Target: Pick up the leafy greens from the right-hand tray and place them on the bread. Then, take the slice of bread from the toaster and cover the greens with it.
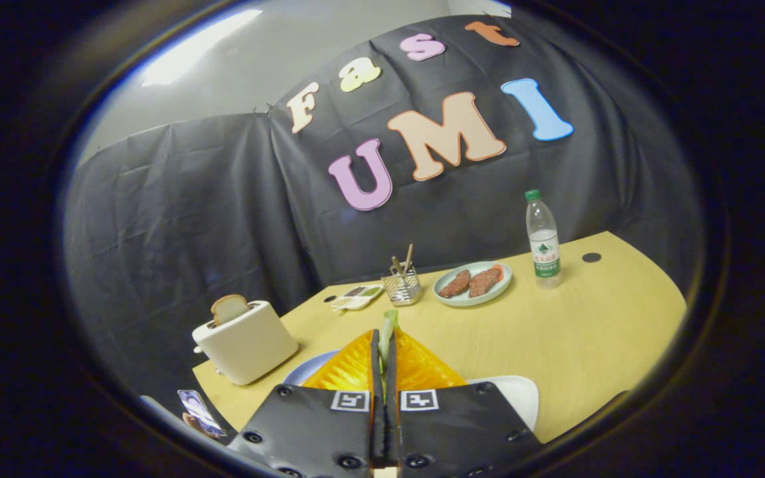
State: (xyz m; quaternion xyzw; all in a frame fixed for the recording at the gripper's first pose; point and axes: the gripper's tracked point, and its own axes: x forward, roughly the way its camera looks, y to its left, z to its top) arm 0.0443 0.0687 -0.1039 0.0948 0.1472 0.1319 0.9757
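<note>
My gripper [384,335] is shut on a pale green leafy piece [389,325] that sticks up from between the fingertips, held above the table. To the left of the fingers stands a cream toaster [246,342] with a slice of bread [229,308] poking out of its slot. A bluish plate [309,368] peeks out behind the left finger and a white tray [518,395] behind the right finger. What lies on them is hidden by the fingers.
Beyond the fingers on the wooden table [568,345] are a wire holder with sticks [402,284], a small divided dish [356,297], a plate with two brown patties [472,283] and a water bottle [543,240]. A phone [200,411] lies at the near left corner.
</note>
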